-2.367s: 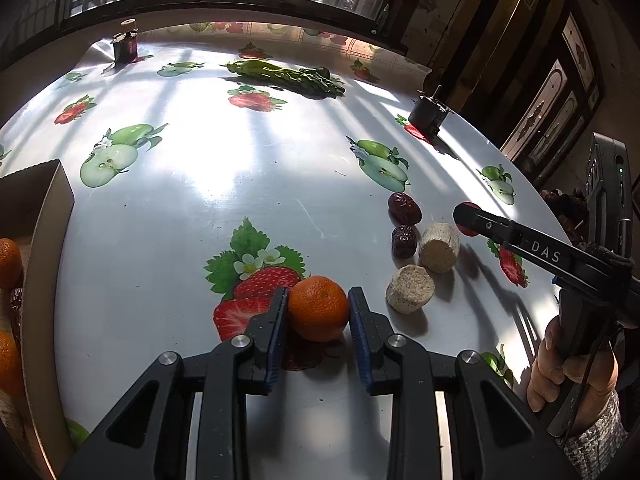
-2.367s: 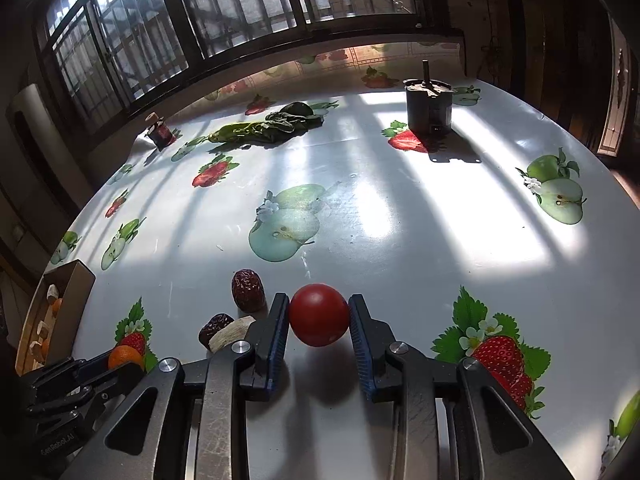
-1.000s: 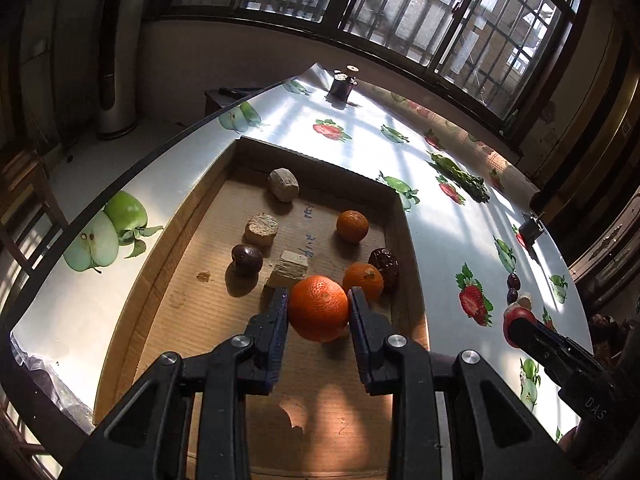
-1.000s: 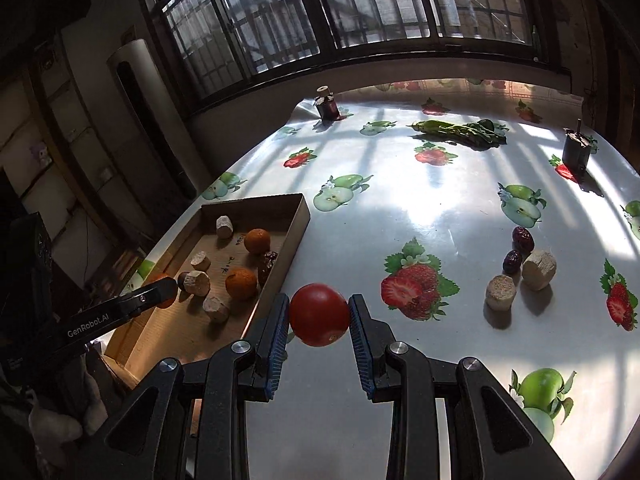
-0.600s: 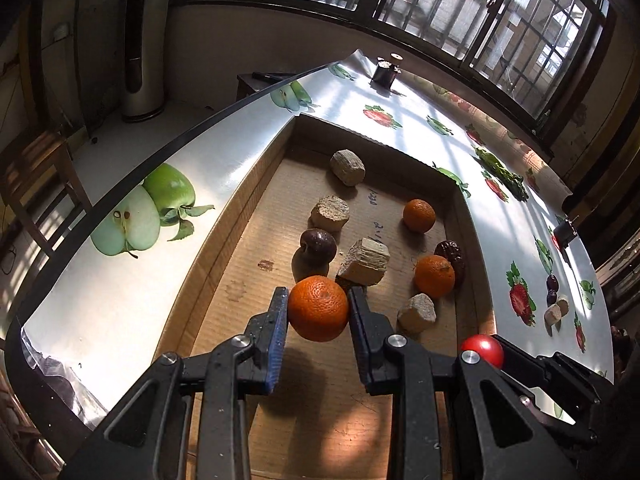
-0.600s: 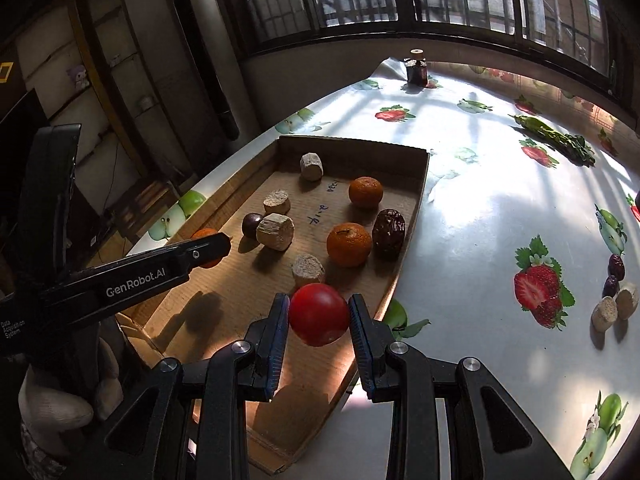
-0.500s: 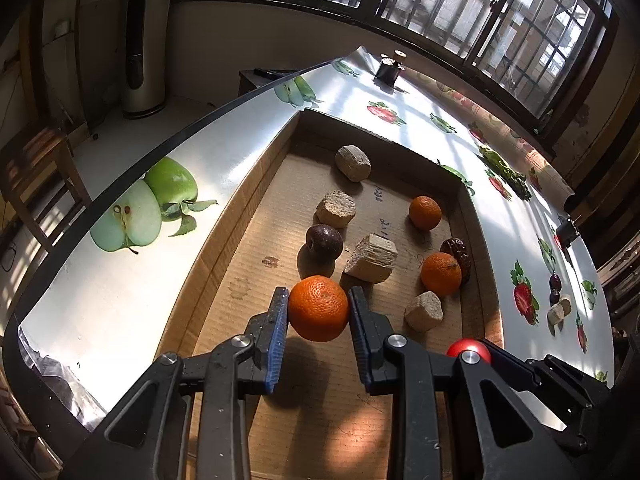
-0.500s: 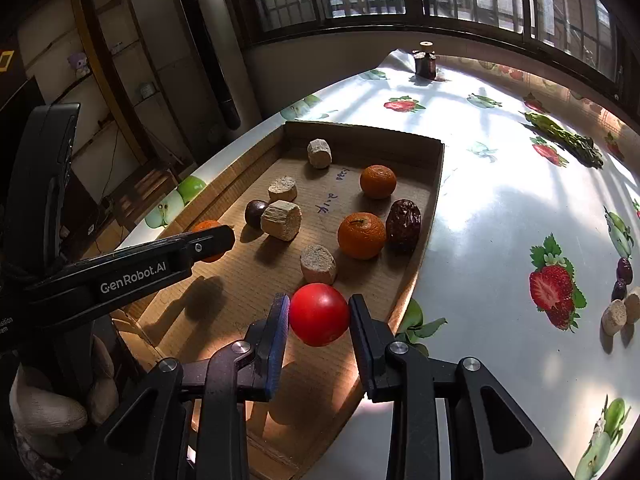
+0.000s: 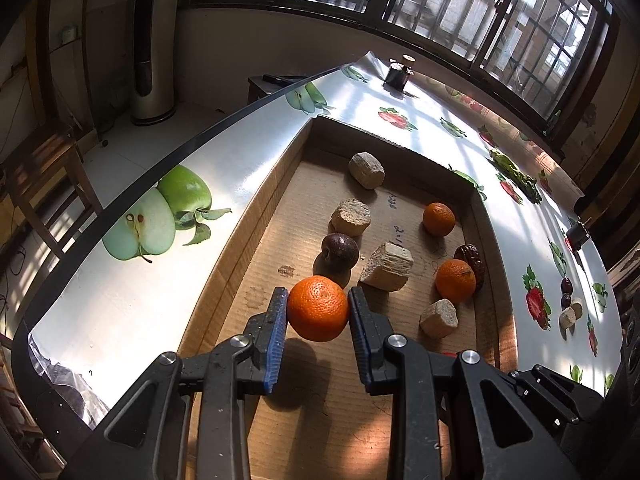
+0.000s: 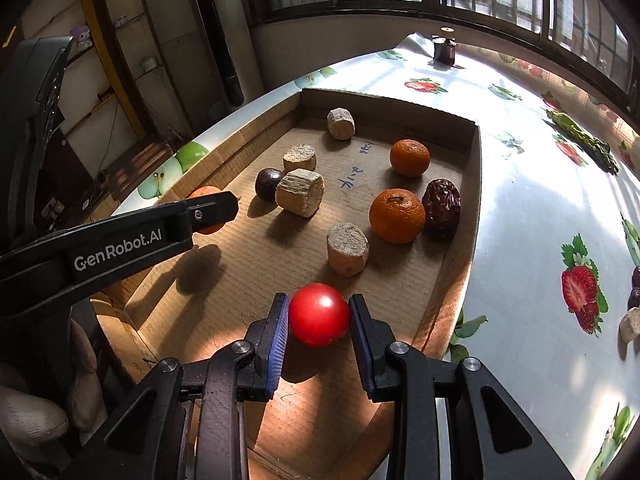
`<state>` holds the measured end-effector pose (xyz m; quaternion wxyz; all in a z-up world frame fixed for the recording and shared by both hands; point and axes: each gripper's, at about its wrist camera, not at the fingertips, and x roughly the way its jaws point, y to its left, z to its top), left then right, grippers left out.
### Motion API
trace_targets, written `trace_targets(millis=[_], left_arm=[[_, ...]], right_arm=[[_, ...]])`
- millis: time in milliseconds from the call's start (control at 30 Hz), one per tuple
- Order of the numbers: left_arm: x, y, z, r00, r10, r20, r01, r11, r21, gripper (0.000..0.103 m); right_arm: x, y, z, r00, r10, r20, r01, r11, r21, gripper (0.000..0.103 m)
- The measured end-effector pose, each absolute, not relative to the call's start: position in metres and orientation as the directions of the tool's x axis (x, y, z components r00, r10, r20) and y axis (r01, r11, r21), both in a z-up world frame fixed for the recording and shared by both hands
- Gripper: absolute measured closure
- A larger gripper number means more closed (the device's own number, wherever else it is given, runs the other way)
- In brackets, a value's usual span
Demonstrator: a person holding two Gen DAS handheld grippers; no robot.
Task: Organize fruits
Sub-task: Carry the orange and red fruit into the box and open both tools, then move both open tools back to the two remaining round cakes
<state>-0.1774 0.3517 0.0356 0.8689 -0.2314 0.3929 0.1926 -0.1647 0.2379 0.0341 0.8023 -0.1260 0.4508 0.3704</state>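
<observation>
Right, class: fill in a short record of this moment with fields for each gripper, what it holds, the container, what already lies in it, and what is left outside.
left gripper: shut on the orange, above the box floor
right gripper: shut on the red fruit, over the box's near end
container: open cardboard box on the fruit-print tablecloth
in the box: two oranges, four beige chunks, a dark round fruit, a wrinkled date
outside: a few small pieces on the cloth

You can read "GenRobot.AI" in white on the side of the left claw (image 10: 212, 210). Blue handwriting on the cardboard tray (image 10: 472, 168) floor, toward its far end, stays illegible.
</observation>
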Motion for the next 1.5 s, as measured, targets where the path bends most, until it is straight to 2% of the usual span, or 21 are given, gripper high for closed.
trace_targets(millis=[133,267,367,533,733,1167,1267,1500], left_arm=[[-0.177,0.351,0.037,0.616,0.163,-0.771,-0.52,0.819,-0.242,0.072],[-0.178,0.347,0.044,0.621,0.195,-0.76,-0.524,0.824,-0.216,0.062],[-0.18,0.344,0.049,0.632,0.198,-0.75,-0.519,0.826,-0.22,0.06],[-0.182,0.343,0.052,0.632,0.2,-0.749,-0.522,0.824,-0.22,0.057],[-0.186,0.341,0.056,0.628,0.215,-0.748,-0.538,0.814,-0.218,0.053],[-0.202,0.332,0.076,0.659,0.224,-0.718,-0.542,0.803,-0.248,0.038],[-0.199,0.326,0.078,0.66,0.216,-0.719,-0.534,0.809,-0.246,0.038],[-0.187,0.301,0.082,0.663,0.192,-0.724,-0.492,0.84,-0.228,0.037]], right_arm=[[-0.165,0.238,0.034,0.322,0.483,-0.815,-0.707,0.695,0.132,0.07],[-0.165,0.236,0.035,0.318,0.491,-0.811,-0.704,0.695,0.145,0.067],[-0.164,0.234,0.036,0.314,0.503,-0.805,-0.702,0.694,0.16,0.062],[-0.165,0.231,0.038,0.314,0.511,-0.8,-0.697,0.696,0.171,0.062],[-0.169,0.226,0.043,0.313,0.529,-0.789,-0.696,0.693,0.188,0.054],[-0.182,0.201,0.059,0.345,0.547,-0.763,-0.662,0.718,0.215,0.051],[-0.183,0.189,0.063,0.361,0.551,-0.753,-0.647,0.729,0.223,0.046],[-0.176,0.157,0.069,0.375,0.562,-0.737,-0.606,0.75,0.264,0.045]])
